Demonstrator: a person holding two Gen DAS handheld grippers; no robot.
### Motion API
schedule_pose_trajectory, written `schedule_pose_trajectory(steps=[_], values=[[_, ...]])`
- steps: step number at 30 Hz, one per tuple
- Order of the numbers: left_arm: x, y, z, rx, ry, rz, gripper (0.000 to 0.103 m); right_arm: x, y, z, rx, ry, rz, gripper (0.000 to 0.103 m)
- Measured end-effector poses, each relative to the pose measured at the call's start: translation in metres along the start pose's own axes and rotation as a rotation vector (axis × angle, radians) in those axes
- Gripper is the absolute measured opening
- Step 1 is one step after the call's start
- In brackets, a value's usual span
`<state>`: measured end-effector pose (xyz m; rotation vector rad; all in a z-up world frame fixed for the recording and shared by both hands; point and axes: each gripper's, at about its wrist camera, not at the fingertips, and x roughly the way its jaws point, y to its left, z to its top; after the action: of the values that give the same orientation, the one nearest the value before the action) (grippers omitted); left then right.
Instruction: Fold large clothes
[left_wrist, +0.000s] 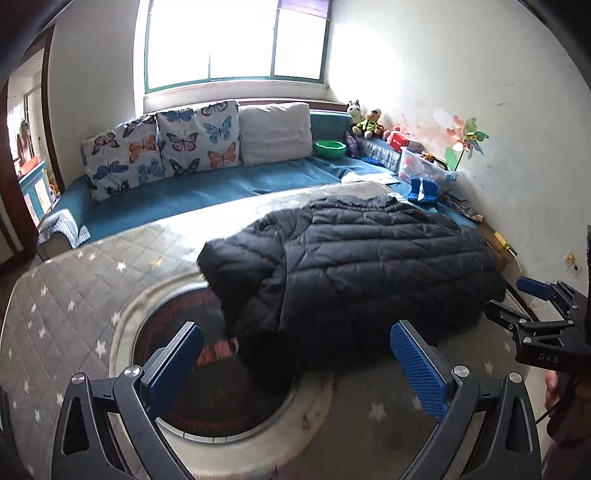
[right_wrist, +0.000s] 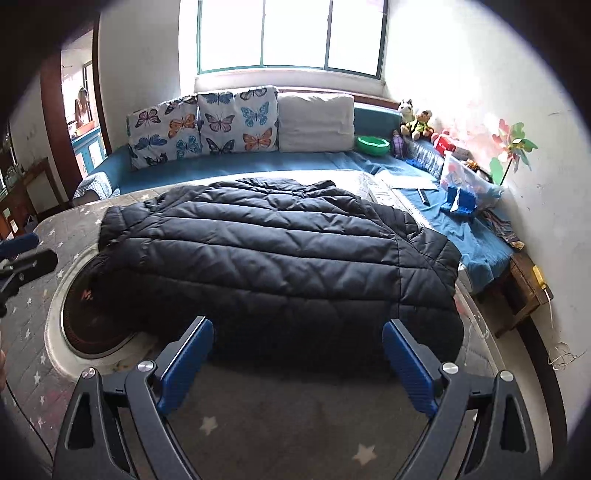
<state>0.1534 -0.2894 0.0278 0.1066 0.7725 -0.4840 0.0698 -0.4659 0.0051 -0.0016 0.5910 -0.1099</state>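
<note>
Black puffer jacket lies flat on the grey star-print mat, long axis left-right across the views, collar toward the sofa; a sleeve is folded over its left side. It covers part of a round dark panel in the mat; the panel's red print is unreadable. Left gripper and right gripper hover at the near hem, jaws spread wide, holding nothing. Butterfly cushions, bright window behind, toys by the right wall.
</note>
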Motion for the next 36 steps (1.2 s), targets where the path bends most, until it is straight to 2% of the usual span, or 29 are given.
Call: schedule_pose_trajectory(steps=[7, 10, 19, 36], values=[[-0.038, 0.015, -0.036, -0.014, 0.003, 0.027, 0.103, -0.025, 0.027, -0.018, -0.015, -0.042, -0.057, 0.101], [-0.045, 0.017, -0.042, -0.017, 0.000, 0.043, 0.103, -0.034, 0.034, -0.027, -0.006, -0.055, -0.077, 0.101], [-0.072, 0.005, -0.068, 0.011, -0.032, 0.088, 0.103, -0.053, 0.028, -0.043, 0.077, -0.078, -0.071, 0.101], [-0.074, -0.003, -0.066, 0.017, -0.028, 0.104, 0.103, -0.062, 0.034, -0.049, 0.073, -0.084, -0.046, 0.101]])
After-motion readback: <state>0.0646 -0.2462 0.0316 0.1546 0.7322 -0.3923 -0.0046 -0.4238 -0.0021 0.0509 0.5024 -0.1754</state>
